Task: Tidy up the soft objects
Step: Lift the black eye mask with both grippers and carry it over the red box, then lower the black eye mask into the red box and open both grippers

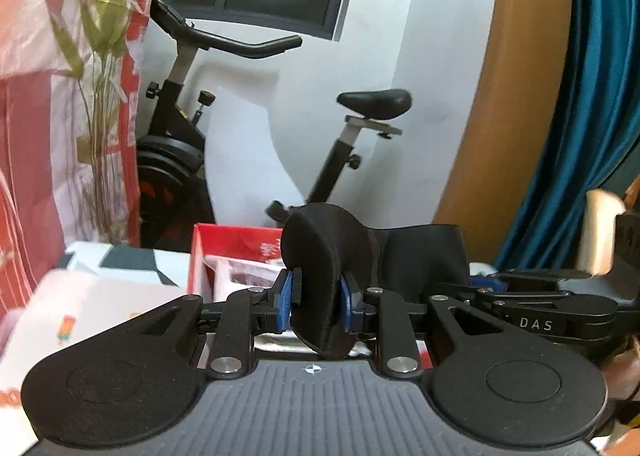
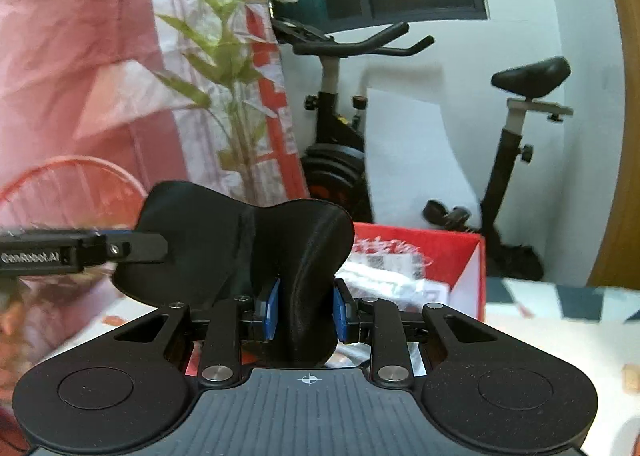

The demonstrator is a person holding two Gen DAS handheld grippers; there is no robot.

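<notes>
Both your tongs are clenched on the same black fabric piece (image 1: 320,280): left tongs (image 1: 316,298) pinch one end, right tongs (image 2: 306,308) the other, so its long axis spans between them. It hangs just above the red box (image 2: 460,256), nearer you than the exercise bike (image 1: 352,128). The patterned table (image 2: 560,312) lies beside the box.

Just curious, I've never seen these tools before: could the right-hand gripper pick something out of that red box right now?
Probably not yet. The right gripper is shut on a black cloth, which the left gripper also pinches. The red box lies open just ahead, but the jaws are occupied.
</notes>
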